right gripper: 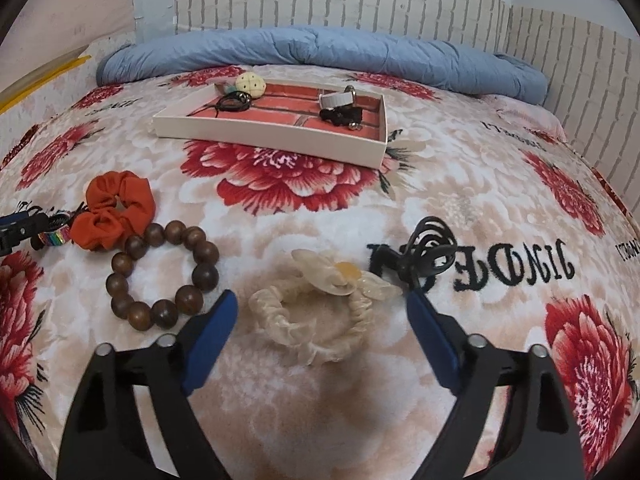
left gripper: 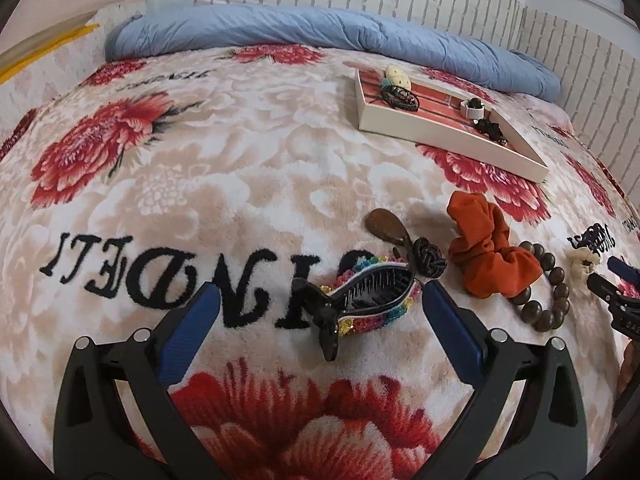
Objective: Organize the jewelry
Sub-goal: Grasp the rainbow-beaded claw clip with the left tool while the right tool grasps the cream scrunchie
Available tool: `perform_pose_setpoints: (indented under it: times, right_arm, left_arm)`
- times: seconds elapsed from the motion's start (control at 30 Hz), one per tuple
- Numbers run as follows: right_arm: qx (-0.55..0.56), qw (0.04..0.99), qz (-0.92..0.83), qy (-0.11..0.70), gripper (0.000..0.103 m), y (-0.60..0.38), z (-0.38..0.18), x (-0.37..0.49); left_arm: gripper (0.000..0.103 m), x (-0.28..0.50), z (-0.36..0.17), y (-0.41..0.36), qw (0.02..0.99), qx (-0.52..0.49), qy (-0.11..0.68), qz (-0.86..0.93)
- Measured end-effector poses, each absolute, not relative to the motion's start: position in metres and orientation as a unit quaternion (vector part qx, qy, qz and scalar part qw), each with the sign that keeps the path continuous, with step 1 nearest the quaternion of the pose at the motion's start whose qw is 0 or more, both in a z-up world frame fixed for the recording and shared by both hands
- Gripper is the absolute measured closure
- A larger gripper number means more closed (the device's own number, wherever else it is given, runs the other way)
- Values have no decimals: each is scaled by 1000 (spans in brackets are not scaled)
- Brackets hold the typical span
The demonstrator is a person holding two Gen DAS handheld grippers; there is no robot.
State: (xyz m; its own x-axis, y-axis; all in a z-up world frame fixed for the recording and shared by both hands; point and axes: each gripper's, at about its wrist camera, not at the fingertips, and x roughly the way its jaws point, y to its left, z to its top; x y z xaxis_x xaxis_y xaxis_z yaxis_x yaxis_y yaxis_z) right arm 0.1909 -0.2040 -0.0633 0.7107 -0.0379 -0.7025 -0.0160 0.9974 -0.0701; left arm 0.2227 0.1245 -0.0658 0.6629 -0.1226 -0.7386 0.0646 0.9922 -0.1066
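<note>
A rainbow-beaded black claw clip (left gripper: 360,300) lies on the floral blanket between the fingers of my open left gripper (left gripper: 320,300). Beside it lie a brown wooden hair stick (left gripper: 386,224), an orange scrunchie (left gripper: 486,252) and a wooden bead bracelet (left gripper: 548,292). My open right gripper (right gripper: 322,308) straddles a cream scrunchie with a shell flower (right gripper: 320,312). The bead bracelet (right gripper: 160,272) and orange scrunchie (right gripper: 116,208) lie to its left, a black claw clip (right gripper: 430,248) to its right. A white tray (right gripper: 280,136) with a brick-print floor holds several pieces.
A rolled blue quilt (right gripper: 320,56) lies along the far side below a white brick-pattern wall (right gripper: 360,0). The tray also shows in the left wrist view (left gripper: 448,140). The right gripper's tip (left gripper: 616,292) shows at the right edge there.
</note>
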Motion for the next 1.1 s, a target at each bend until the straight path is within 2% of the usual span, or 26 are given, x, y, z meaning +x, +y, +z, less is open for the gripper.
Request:
perform_pose_setpoints:
  times: [0.07,0.17,0.23,0.27,0.47,0.73,1.1]
  right_arm:
    - [-32,923,-4,384,30,-205,-65,192]
    - [-30,922,0,387,31,-205,-67,193]
    - [-27,919,3,393,42,-205,-70,195]
    - [-23,917,6,398,44,-206,-73,196]
    - [-9,914,12,406,48,-209,-78,201]
    - [-5,908,11,419,62,-211,-82,205]
    - [-16,908,3,419,65,-208,-84,207]
  left_arm:
    - [6,223,-67,126,910,-41,409,-56]
    - [13,224,-70,126,907,-42,415,-61]
    - [15,225,-73,124,904,-40,419,-67]
    - [15,226,-74,124,904,-39,421,-68]
    - [17,231,-76,123,899,-46,428,-77]
    - [15,238,-78,112,896,-18,436,-85]
    - [7,250,-84,102,888,9,453,-82]
